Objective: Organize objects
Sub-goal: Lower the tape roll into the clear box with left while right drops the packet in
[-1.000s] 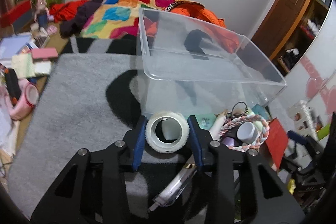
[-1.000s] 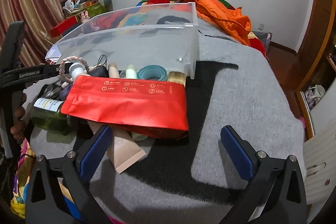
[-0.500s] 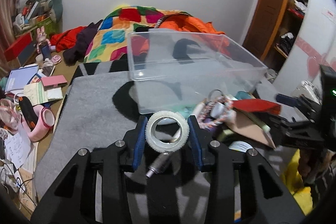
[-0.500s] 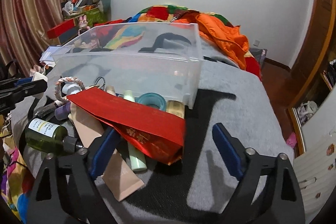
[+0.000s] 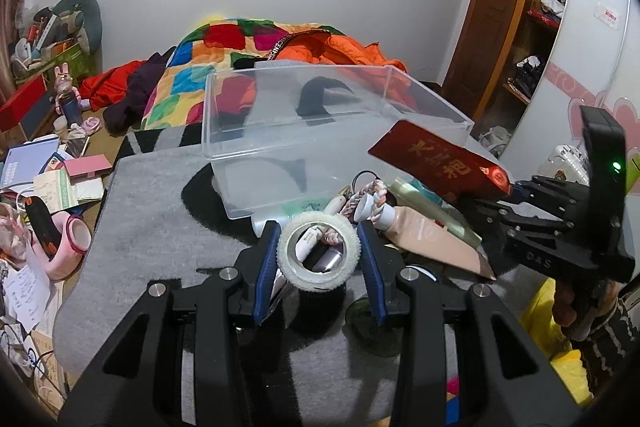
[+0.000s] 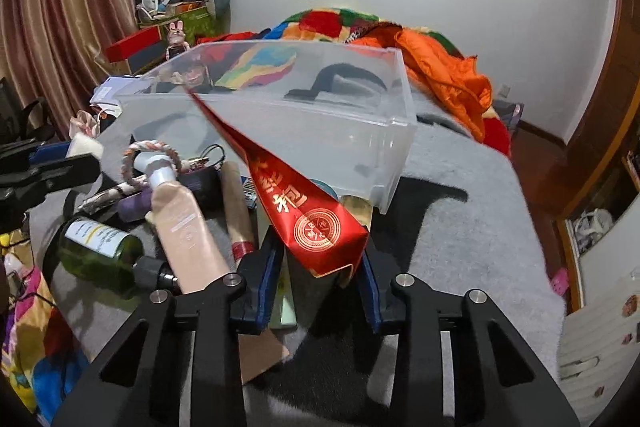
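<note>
Left tongs: your pads pinch the white tape roll upright, lifted over the clutter by the bin's near wall.
Right tongs: your jaws are closing on the red pouch, its lower end pressed between the pads, the rest slanting up toward the bin.
Clear bin: sits on the grey blanket, nothing visible inside.
Clutter: beige tube, green bottle and braided ring lie just beside the bin's near wall.

We see the clear bin open-topped and bare inside; the clutter pile crowds its near wall, grey blanket free rightward.
</note>
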A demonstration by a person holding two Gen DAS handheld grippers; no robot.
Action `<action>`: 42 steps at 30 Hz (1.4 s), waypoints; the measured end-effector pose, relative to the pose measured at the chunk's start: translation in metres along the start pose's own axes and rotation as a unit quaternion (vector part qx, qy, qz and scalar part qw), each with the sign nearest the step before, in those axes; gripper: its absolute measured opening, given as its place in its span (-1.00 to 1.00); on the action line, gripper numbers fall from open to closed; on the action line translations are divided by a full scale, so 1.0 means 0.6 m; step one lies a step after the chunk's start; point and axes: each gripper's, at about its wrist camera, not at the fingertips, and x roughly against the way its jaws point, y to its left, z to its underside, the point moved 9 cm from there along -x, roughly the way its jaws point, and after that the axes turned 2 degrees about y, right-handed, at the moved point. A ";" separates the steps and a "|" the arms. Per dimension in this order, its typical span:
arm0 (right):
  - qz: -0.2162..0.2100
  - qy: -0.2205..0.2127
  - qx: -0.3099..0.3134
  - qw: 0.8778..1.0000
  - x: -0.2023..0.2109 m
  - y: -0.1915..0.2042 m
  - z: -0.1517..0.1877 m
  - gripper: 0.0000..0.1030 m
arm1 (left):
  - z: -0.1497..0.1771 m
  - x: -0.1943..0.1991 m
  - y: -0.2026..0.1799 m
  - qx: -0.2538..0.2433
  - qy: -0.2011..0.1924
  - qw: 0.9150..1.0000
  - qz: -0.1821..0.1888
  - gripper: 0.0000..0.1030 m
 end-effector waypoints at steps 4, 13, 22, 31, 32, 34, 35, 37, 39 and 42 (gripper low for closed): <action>-0.005 -0.021 0.000 1.000 0.033 0.005 -0.006 -0.45 | -0.009 0.011 -0.002 0.000 -0.010 1.000 -0.003 -0.25; -0.012 -0.084 0.005 0.996 0.113 0.027 -0.043 -0.49 | -0.039 0.044 -0.016 -0.007 -0.039 0.999 -0.003 -0.25; -0.018 -0.125 -0.007 0.992 0.153 0.028 -0.085 -0.49 | -0.070 0.062 -0.029 -0.015 -0.055 0.998 -0.003 -0.25; -0.013 -0.145 -0.008 0.989 0.142 0.027 -0.132 -0.49 | -0.109 0.058 -0.022 -0.020 -0.068 0.997 -0.019 -0.25; -0.013 -0.145 -0.009 0.989 0.137 0.027 -0.137 -0.49 | -0.113 0.055 -0.019 -0.020 -0.068 0.997 -0.022 -0.25; -0.014 -0.143 -0.011 0.990 0.127 0.027 -0.145 -0.49 | -0.122 0.048 -0.011 -0.019 -0.069 0.997 -0.028 -0.25; -0.014 -0.142 -0.012 0.990 0.120 0.026 -0.148 -0.49 | -0.127 0.044 -0.006 -0.017 -0.069 0.997 -0.031 -0.25; -0.015 -0.139 -0.014 0.990 0.110 0.022 -0.152 -0.49 | -0.135 0.036 0.001 -0.015 -0.069 0.997 -0.036 -0.25; -0.018 -0.134 -0.016 0.991 0.097 0.020 -0.158 -0.49 | -0.144 0.026 0.010 -0.011 -0.068 0.997 -0.042 -0.25; -0.024 -0.122 -0.018 0.992 0.072 0.015 -0.165 -0.49 | -0.154 0.011 0.022 -0.006 -0.065 0.997 -0.049 -0.25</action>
